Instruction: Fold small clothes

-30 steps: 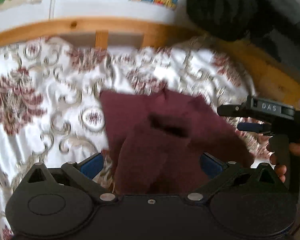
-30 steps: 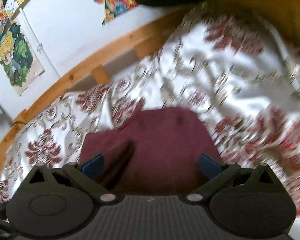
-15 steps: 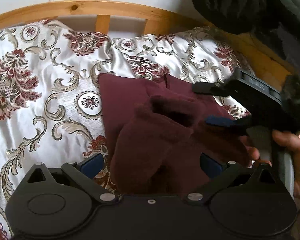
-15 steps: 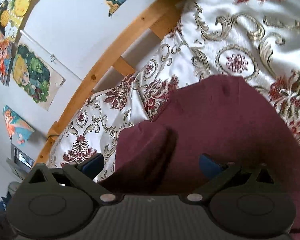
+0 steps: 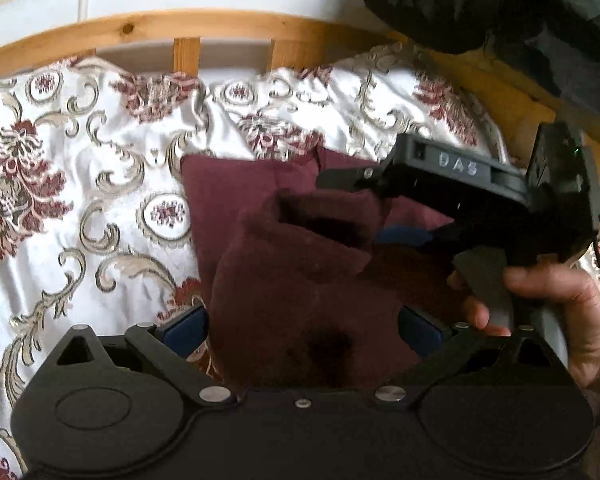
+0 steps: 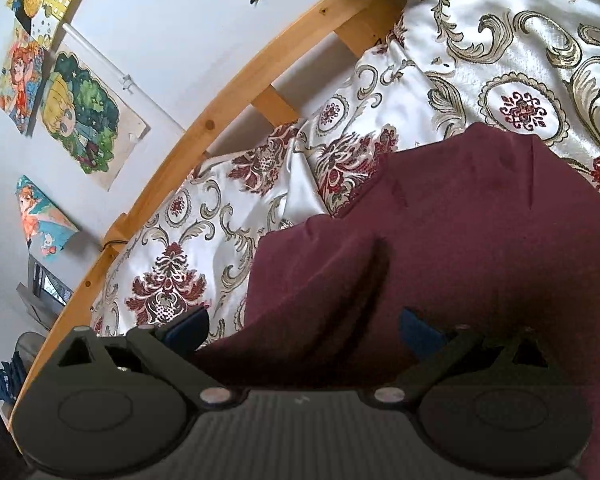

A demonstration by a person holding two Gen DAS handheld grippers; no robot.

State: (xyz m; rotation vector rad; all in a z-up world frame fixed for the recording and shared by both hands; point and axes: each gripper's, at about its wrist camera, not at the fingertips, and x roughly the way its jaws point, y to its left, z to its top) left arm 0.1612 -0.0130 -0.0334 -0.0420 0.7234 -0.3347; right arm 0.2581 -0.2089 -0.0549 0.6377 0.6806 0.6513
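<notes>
A maroon garment (image 5: pixel 236 200) lies on the floral bedspread, one sleeve (image 5: pixel 300 264) bunched up with its cuff gaping toward the camera. My left gripper (image 5: pixel 302 326) is open, its blue pads (image 5: pixel 188 324) wide apart on either side of the sleeve. In the left wrist view my right gripper (image 5: pixel 352 208) comes in from the right, held by a hand (image 5: pixel 560 300), jaws open at the cuff. In the right wrist view the right gripper (image 6: pixel 302 326) is open over the garment (image 6: pixel 480 220), and a raised fold (image 6: pixel 340 280) runs between its fingers.
The white, gold and red bedspread (image 5: pixel 80 200) covers the bed, also seen as the bedspread (image 6: pixel 500 60) in the right wrist view. A wooden bed rail (image 5: pixel 180 28) with slats borders it. Posters (image 6: pixel 84 120) hang on the wall. A dark bundle (image 5: pixel 440 0) lies at the far right.
The right gripper has come in from the right, up to the sleeve's cuff, and now hovers low over the garment. The left gripper stays over the sleeve, both still open.
</notes>
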